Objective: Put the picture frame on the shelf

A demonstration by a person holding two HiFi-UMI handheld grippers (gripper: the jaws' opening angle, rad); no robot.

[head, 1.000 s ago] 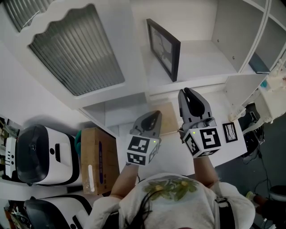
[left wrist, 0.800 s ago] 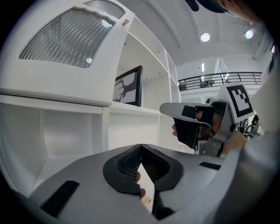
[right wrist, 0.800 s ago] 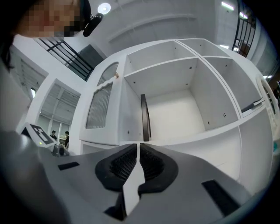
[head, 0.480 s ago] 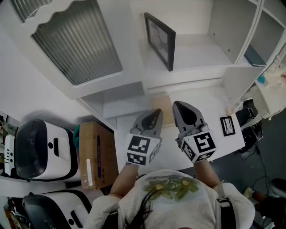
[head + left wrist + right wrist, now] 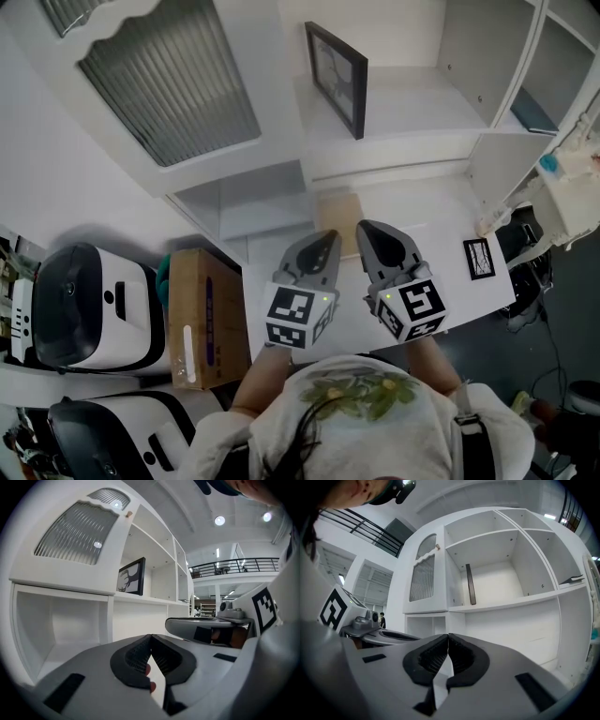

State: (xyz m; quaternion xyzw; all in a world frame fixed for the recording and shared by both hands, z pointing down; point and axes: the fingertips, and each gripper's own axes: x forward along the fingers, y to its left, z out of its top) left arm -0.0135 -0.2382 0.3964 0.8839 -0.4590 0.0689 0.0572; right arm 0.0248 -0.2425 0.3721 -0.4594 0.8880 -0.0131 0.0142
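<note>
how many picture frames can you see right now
2. A large dark picture frame stands upright on the shelf; a small black-bordered one lies flat on the white counter at the right, possibly only a printed card. Others may be hidden.

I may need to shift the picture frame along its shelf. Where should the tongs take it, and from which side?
The picture frame stands upright on the shelf, its thin edge facing the open front. Probably grip that near upright edge, coming straight in from the front and pinching across its two flat faces.
</note>
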